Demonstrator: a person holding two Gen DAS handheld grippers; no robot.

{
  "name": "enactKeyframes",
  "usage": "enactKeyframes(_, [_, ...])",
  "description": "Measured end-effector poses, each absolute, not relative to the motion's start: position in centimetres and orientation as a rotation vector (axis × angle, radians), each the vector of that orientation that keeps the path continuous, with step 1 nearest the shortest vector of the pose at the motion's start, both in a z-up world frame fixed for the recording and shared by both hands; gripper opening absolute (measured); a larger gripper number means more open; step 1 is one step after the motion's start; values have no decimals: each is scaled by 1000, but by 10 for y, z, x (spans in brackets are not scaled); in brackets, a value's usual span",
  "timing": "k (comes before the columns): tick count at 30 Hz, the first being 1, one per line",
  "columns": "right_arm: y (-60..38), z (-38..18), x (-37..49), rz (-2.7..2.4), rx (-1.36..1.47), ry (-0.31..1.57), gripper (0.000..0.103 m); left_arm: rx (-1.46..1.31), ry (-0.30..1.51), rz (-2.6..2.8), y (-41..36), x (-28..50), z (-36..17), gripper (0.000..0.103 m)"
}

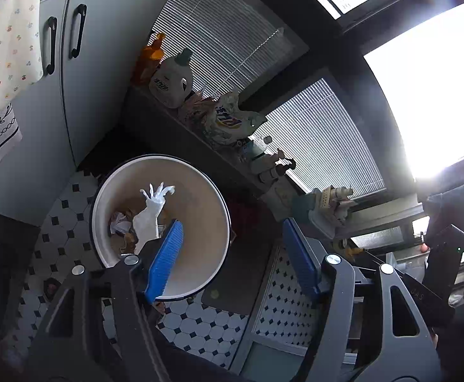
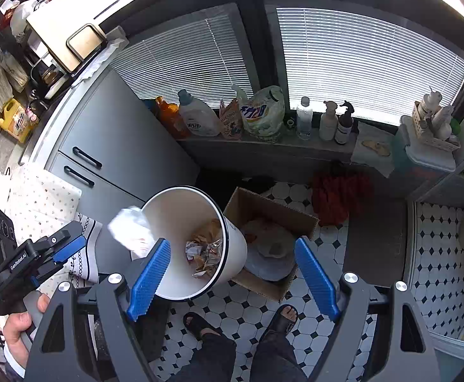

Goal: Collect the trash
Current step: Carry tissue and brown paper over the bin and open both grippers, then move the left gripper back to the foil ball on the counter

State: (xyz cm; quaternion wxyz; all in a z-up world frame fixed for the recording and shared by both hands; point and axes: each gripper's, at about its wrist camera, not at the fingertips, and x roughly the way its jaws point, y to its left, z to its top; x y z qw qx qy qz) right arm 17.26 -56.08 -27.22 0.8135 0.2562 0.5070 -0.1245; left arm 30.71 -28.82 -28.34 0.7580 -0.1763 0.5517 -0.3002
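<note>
A white round trash bin (image 1: 200, 197) with a dark rim stands on the tiled floor and holds crumpled wrappers (image 2: 204, 251). A white crumpled tissue (image 1: 150, 210) is in the air over the bin's mouth; in the right wrist view the tissue (image 2: 130, 229) is blurred at the bin's (image 2: 181, 203) left rim. My left gripper (image 1: 232, 254) is open and empty above the bin; it also shows in the right wrist view (image 2: 69, 248) at the left. My right gripper (image 2: 232, 273) is open and empty above the bin.
A cardboard box (image 2: 263, 207) with a bag inside stands right of the bin. Grey cabinets (image 2: 120, 146) are to the left. A sill (image 2: 263, 143) carries detergent bottles (image 2: 197, 117). A red cloth (image 2: 336, 194) lies on the floor. My sandalled feet (image 2: 241, 321) are below.
</note>
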Motion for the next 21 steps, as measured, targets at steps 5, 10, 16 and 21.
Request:
enactKeyframes(5, [-531, -268, 194, -199, 531, 1082, 80, -395, 1168, -588, -248, 310, -268, 68])
enactKeyframes(10, [-490, -258, 222, -122, 503, 1077, 84, -400, 1098, -489, -193, 314, -244, 73])
enactKeyframes(16, [-433, -237, 263, -18, 464, 1048, 91, -427, 1008, -361, -117, 313, -211, 81])
enactKeyframes(21, [-381, -220, 294, 58, 436, 1019, 95, -444, 930, -258, -52, 308, -185, 87])
